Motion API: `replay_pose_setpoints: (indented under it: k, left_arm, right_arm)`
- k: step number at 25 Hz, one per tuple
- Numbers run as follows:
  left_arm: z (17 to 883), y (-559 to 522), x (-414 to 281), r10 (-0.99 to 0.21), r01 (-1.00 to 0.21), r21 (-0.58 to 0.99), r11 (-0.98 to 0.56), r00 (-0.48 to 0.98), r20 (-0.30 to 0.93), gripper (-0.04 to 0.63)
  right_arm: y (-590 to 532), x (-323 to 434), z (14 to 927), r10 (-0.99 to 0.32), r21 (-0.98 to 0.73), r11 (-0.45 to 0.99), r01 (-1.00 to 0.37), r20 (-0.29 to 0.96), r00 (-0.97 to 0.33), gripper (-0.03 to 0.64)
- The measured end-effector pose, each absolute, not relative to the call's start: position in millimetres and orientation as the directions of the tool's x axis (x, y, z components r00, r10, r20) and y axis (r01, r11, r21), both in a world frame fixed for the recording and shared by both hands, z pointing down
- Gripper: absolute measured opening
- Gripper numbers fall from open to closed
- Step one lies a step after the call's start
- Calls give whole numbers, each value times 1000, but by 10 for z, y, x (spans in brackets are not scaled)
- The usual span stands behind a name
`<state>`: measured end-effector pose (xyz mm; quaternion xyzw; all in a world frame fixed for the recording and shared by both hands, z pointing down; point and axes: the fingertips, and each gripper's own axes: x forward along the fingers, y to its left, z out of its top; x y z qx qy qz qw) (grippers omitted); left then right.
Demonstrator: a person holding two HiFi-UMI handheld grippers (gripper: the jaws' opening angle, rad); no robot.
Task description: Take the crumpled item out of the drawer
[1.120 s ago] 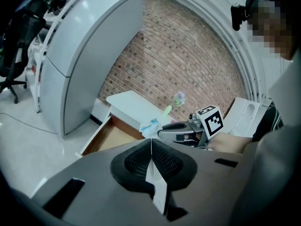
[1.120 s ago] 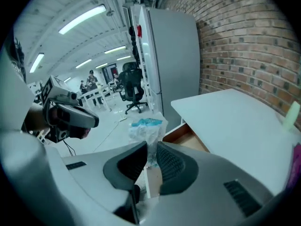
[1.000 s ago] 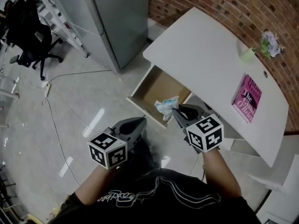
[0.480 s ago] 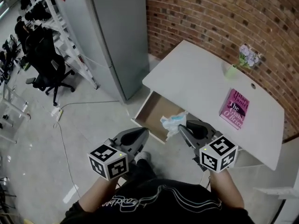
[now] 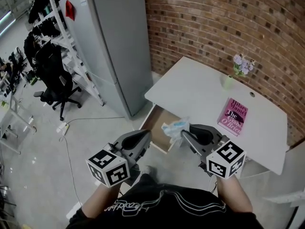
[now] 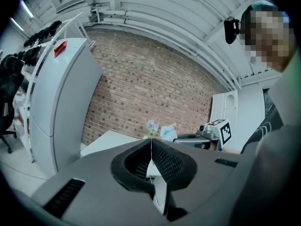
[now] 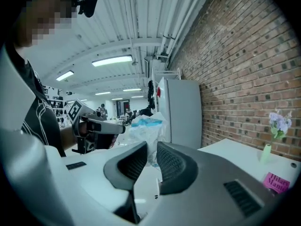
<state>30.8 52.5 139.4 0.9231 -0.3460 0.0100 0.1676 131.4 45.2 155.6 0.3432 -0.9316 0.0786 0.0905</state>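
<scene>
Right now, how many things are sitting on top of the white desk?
2. A pink book lies on the desk toward the far right, and a small green vase of purple flowers stands behind it, near the brick wall. Nothing else shows on top.

The pink book (image 5: 232, 117) on the desk (image 5: 200, 87), right of centre in the head view, shows "Hilary" at its top, then "The" and "O'Brien". At the lower right of the right gripper view its cover reads "Hilary Mantel". The script on the black shirt (image 5: 125, 205) is too small to read.
</scene>
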Motion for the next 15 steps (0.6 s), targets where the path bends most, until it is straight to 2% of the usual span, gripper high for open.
replay_pose_setpoints:
  k: [15]
  left_arm:
    - [1412,634,539,-645,-659,290,-694,748,154,23]
  right_arm:
    - [554,1445,1636,-583,-140,780,-610,191,-790,83]
